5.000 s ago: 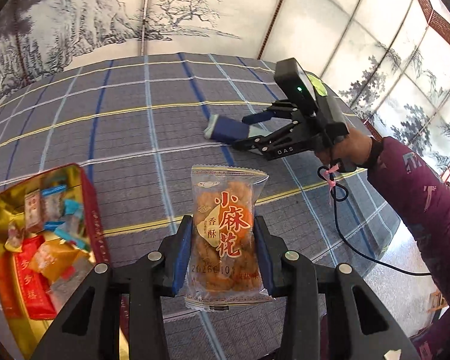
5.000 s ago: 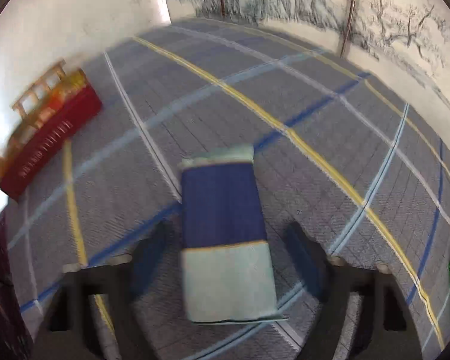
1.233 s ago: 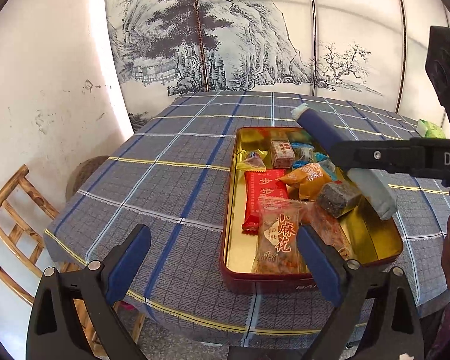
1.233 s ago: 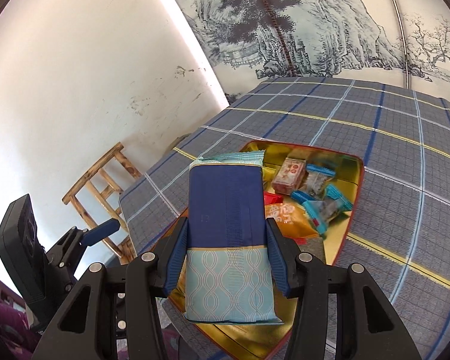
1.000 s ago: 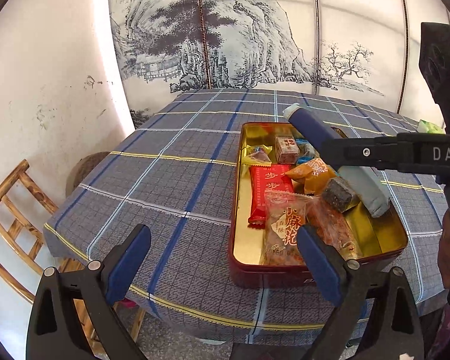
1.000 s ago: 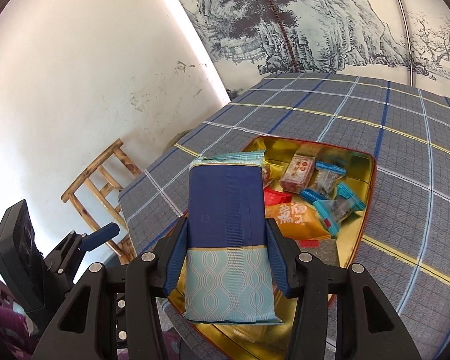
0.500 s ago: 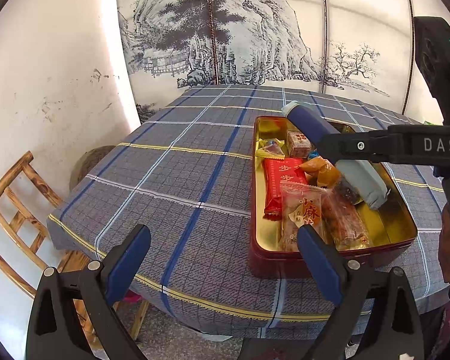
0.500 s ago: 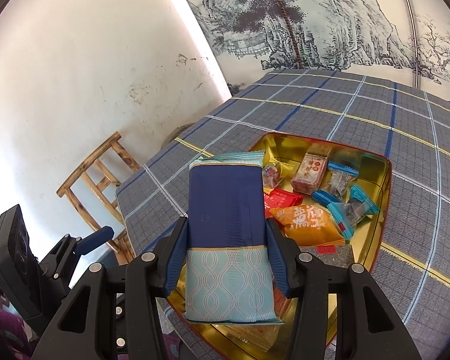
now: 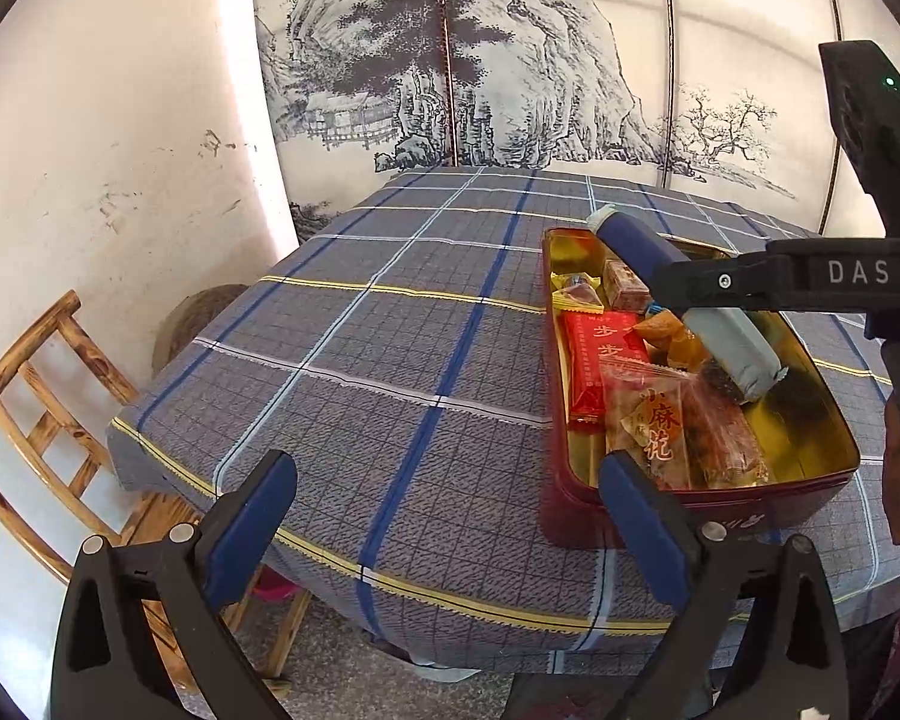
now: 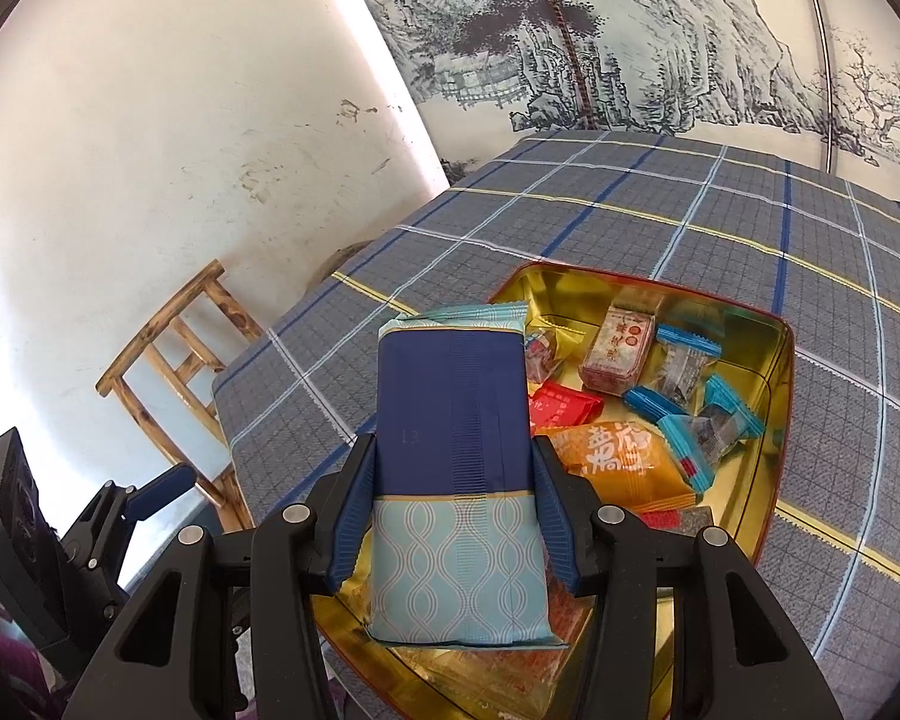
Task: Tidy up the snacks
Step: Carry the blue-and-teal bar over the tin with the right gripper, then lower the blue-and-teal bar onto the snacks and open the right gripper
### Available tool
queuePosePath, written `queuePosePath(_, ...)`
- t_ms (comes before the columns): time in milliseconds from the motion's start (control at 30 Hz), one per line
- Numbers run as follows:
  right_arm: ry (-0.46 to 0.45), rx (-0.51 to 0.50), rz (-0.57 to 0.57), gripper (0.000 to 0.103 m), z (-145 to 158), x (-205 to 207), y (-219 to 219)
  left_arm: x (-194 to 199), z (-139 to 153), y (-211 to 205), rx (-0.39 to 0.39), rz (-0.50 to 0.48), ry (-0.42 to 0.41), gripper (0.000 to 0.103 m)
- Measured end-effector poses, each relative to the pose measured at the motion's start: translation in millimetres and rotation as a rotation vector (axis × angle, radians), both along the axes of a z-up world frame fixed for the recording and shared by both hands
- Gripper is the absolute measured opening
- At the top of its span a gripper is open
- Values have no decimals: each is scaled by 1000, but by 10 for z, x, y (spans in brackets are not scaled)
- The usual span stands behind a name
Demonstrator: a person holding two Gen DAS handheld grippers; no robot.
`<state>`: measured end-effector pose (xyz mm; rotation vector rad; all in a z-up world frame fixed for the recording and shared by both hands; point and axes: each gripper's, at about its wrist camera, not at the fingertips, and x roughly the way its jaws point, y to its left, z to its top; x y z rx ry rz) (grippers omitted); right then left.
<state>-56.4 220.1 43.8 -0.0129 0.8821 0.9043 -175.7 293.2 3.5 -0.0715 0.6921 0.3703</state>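
A red tin (image 9: 678,507) with a gold inside stands on the checked tablecloth and holds several wrapped snacks, among them a clear pack of fried twists (image 9: 657,420) and a red bar (image 9: 600,354). My right gripper (image 10: 453,480) is shut on a navy and pale-blue snack pack (image 10: 456,420), held above the tin (image 10: 774,420). The left wrist view shows that pack (image 9: 648,252) slanting over the tin under the right gripper's arm. My left gripper (image 9: 444,522) is open and empty, near the table's front edge, left of the tin.
A wooden chair (image 9: 36,384) stands beside the table at the left, against a white wall. A painted folding screen (image 9: 510,60) closes off the back. The checked tablecloth (image 9: 390,330) is bare left of the tin. An orange pack (image 10: 618,462) and blue-ended candies (image 10: 684,366) lie inside the tin.
The left gripper let go of the fried-twist pack, which now lies in the tin, and has shifted left of it. The right gripper picked up the blue pack and brought it over the tin.
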Motion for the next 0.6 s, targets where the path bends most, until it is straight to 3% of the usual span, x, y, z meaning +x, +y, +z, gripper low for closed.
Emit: queuePosePath(600,23,-33,-47,52,-122,171,55,-38,-14,101,4,14,2,101)
